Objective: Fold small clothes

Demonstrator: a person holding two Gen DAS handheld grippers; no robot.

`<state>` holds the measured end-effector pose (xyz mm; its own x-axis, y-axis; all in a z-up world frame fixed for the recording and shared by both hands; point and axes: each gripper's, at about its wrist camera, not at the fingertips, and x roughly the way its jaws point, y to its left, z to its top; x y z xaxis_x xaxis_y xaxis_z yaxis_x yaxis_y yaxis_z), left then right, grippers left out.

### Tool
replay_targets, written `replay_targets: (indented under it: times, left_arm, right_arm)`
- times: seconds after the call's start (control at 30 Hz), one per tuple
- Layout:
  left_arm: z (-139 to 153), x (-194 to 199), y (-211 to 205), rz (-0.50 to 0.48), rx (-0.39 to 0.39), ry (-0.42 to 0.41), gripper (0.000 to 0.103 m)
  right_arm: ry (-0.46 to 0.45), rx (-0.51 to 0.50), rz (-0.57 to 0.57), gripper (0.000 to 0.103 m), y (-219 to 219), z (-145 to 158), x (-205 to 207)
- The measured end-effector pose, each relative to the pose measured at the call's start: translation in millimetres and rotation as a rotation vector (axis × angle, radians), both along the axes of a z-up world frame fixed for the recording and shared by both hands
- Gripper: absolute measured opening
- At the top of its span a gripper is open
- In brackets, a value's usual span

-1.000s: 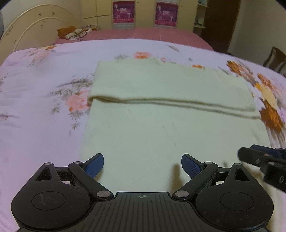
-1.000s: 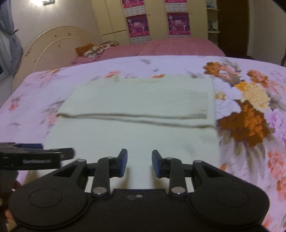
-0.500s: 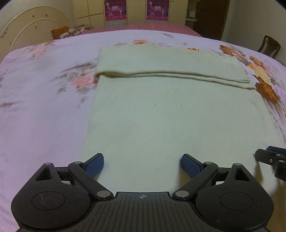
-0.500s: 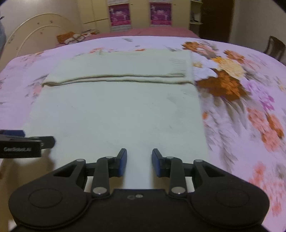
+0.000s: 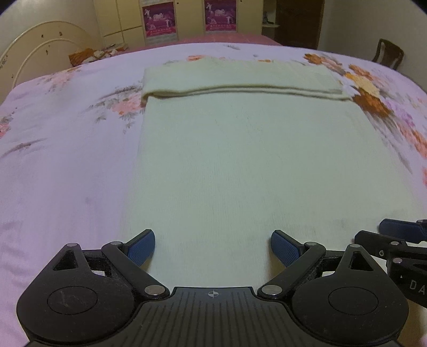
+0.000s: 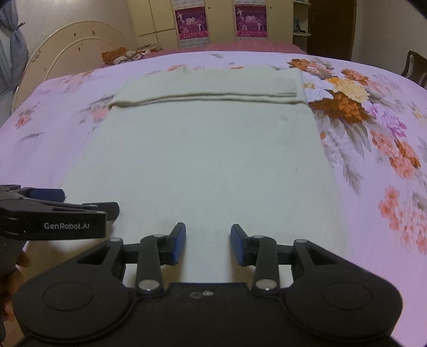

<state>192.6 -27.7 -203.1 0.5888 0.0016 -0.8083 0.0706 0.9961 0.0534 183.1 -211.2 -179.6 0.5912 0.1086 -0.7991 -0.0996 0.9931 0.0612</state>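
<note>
Pale cream cloth [image 5: 248, 165] lies flat on the bed [image 5: 66, 149], filling the centre of both views; its far end is folded back over itself, so a doubled band w/ a soft rolled edge runs across the upper middle of each frame. Bed cover is pink-lilac w/ a flower print, big orange and pink blooms at the right of frame. Left gripper [image 5: 213, 247] sits low at bottom centre of the left view, jaws spread wide, nothing between them; both blue pads [image 5: 141, 248] are over the near end of the cloth, left pad close to the cloth's left edge, but can't tell if they touch the fabric. Right gripper [image 6: 208, 243] at bottom centre of the right view, jaws apart but narrower than the left, nothing held, pads over the near strip of cloth towards its right side. Each gripper shows in the other's view: right one at lower right edge of the left view, left one at the left edge of the right view, w/ white lettering on its side. Background, top of frame: curved cream headboard [image 6: 69, 50] upper left, two purple posters [image 5: 218, 13] on pale wardrobe doors, a dark chair [image 5: 388, 53] upper right, and a patterned orange bundle [image 6: 120, 54] on a pink surface beyond the bed.
</note>
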Motion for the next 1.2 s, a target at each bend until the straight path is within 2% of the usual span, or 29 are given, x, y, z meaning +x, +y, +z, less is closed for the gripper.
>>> replay_targets:
  times: [0.27, 0.4, 0.57, 0.73, 0.93, 1.13, 1.2]
  left_arm:
    - [0, -23, -1, 0.002, 0.026, -0.010, 0.093]
    - [2, -31, -1, 0.006, 0.034, -0.013, 0.093]
    - [7, -45, 5, 0.014, 0.041, -0.020, 0.093]
    - [11, -65, 27, 0.044, 0.029, -0.037, 0.093]
    - [0, -87, 65, 0.097, -0.057, 0.005, 0.093]
    - [-7, -106, 84, 0.103, -0.138, 0.030, 0.093]
    - [-8, -111, 85, 0.087, -0.148, 0.025, 0.079]
  right_arm:
    - [-0.005, -0.067, -0.023, 0.039, -9, -5, -27]
    - [-0.006, -0.060, -0.047, 0.040, -17, -3, -37]
    - [-0.025, -0.068, -0.052, 0.051, -24, 4, -51]
    - [-0.022, -0.080, -0.099, 0.060, -41, 5, -67]
    - [-0.011, -0.086, -0.167, 0.066, -63, 6, -85]
    - [0.017, -0.095, -0.244, 0.072, -78, 1, -95]
    - [0.041, -0.070, -0.262, 0.072, -82, -4, -98]
